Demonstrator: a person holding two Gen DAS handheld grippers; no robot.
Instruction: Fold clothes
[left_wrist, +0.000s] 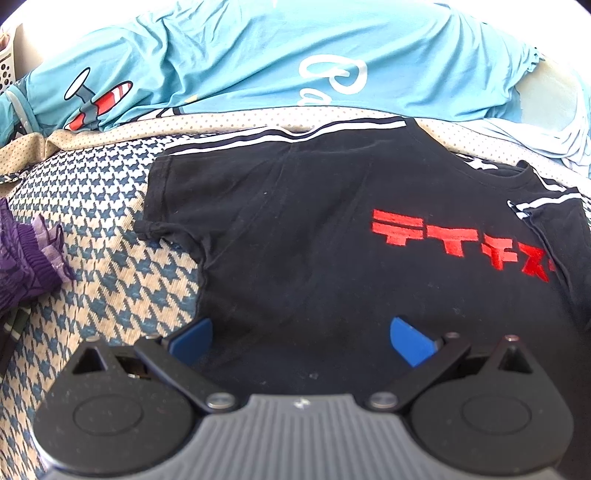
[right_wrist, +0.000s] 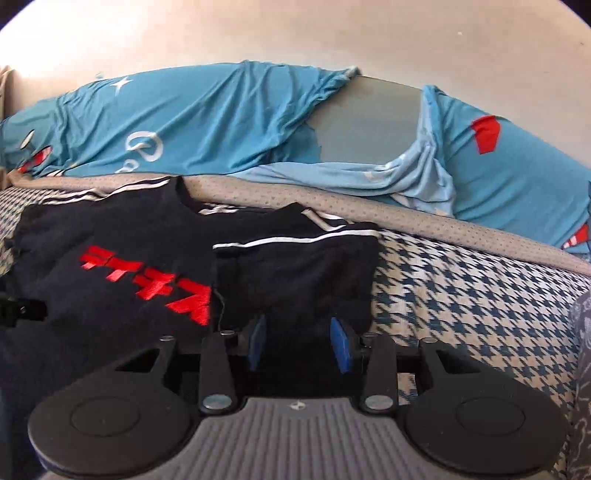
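Note:
A black T-shirt (left_wrist: 295, 240) with red lettering (left_wrist: 458, 240) and white shoulder stripes lies front-up on the bed. Its left sleeve (left_wrist: 173, 199) is spread out flat. My left gripper (left_wrist: 301, 339) is open wide just above the shirt's lower body, with nothing held. In the right wrist view the T-shirt (right_wrist: 129, 236) has its right sleeve side (right_wrist: 295, 266) folded inward over the chest, partly covering the red lettering (right_wrist: 155, 280). My right gripper (right_wrist: 299, 343) hovers at the lower edge of that folded panel, its blue pads (right_wrist: 341, 345) apart with black cloth between them.
The shirt rests on a blue-and-cream houndstooth bedcover (left_wrist: 92, 206) (right_wrist: 461, 295). Blue printed bedding (left_wrist: 258, 55) (right_wrist: 203, 122) is piled along the far side against the wall. A purple garment (left_wrist: 26, 258) lies at the left. Grey patterned cloth (right_wrist: 581, 350) shows at the right edge.

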